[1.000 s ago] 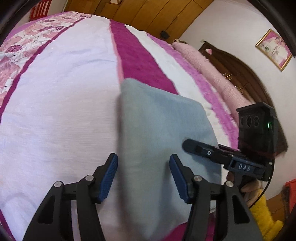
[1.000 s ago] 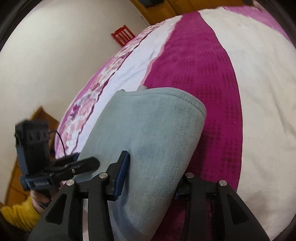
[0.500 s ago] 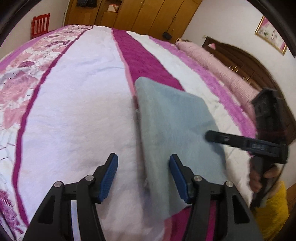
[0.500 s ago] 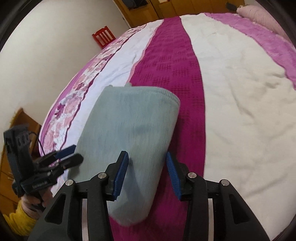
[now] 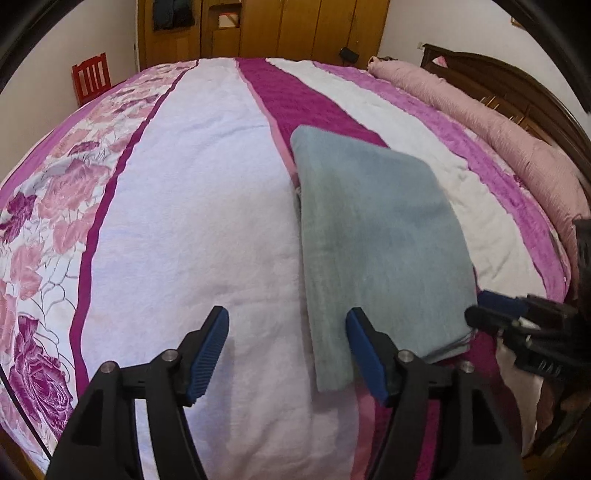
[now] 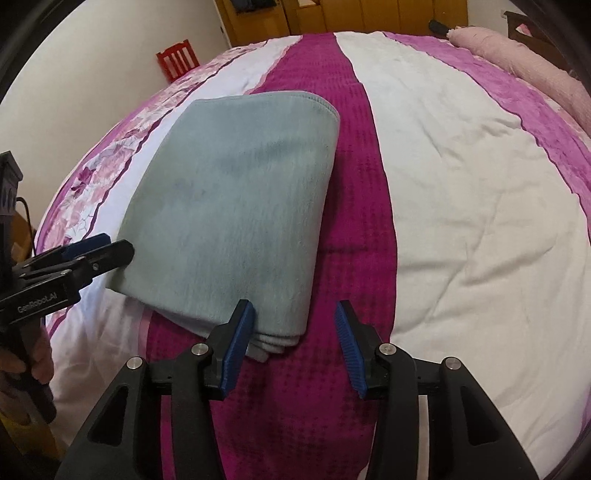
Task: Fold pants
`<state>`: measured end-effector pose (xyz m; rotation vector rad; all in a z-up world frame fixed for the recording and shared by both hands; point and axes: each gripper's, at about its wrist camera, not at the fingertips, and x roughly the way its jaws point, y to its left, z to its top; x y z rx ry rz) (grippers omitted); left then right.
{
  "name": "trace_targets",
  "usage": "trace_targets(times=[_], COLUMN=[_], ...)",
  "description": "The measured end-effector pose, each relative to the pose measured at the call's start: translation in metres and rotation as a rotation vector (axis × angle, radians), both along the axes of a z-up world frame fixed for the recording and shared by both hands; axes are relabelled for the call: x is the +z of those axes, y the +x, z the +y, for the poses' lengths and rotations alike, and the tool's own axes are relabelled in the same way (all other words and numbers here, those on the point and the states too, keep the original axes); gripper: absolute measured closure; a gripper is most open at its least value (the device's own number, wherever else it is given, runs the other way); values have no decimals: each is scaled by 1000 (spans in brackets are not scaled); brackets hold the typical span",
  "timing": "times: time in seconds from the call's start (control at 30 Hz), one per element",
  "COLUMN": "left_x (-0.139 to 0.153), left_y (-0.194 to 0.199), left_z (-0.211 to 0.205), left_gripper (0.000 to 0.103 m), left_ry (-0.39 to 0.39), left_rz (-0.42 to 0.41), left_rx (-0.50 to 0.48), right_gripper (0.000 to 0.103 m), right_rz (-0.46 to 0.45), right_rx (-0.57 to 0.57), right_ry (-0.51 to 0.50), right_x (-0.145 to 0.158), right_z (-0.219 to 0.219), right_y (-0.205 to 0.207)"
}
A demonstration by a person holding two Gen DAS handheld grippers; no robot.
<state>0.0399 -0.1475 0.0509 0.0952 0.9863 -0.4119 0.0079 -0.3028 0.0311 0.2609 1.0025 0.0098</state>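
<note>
Left gripper [image 5: 287,349]: your jaws stand apart and have just been opening; nothing is clamped, and only the near left edge of the pants shows between the blue pads, over the white stripe.
Folded pants [image 5: 376,236]: a grey-blue rectangle lying flat on the bedspread [image 5: 192,206], across its magenta stripe, layered edges toward you.
Right gripper [image 6: 294,345]: your jaws are apart and have just been opening too; they grip nothing, the left pad just beside the pants' near right corner.
Around: red chair [image 5: 91,76] far left by the wall, wooden wardrobe [image 5: 258,29] behind, pink rolled blanket [image 5: 491,122] along the right, dark headboard [image 5: 517,88] beyond.
</note>
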Motion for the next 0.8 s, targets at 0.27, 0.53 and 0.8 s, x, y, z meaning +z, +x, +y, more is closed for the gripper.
trace_targets(times=[0.27,0.53,0.8], left_x=[5,-6,-39], left_y=[-16,-42,-43], left_z=[6,0,-17], left_gripper=[18,0,0], left_ry=[15,66,109], left_rz=[-14,-56,35], left_rx=[11,6,0], right_gripper=[37,23,22], right_rz=[-36,-35,24], right_rx=[-16,-77,-119], right_ry=[-57,-181,-134], right_x=[9,4,-24], right_z=[7,9,-1], right_y=[-22,-45,-40])
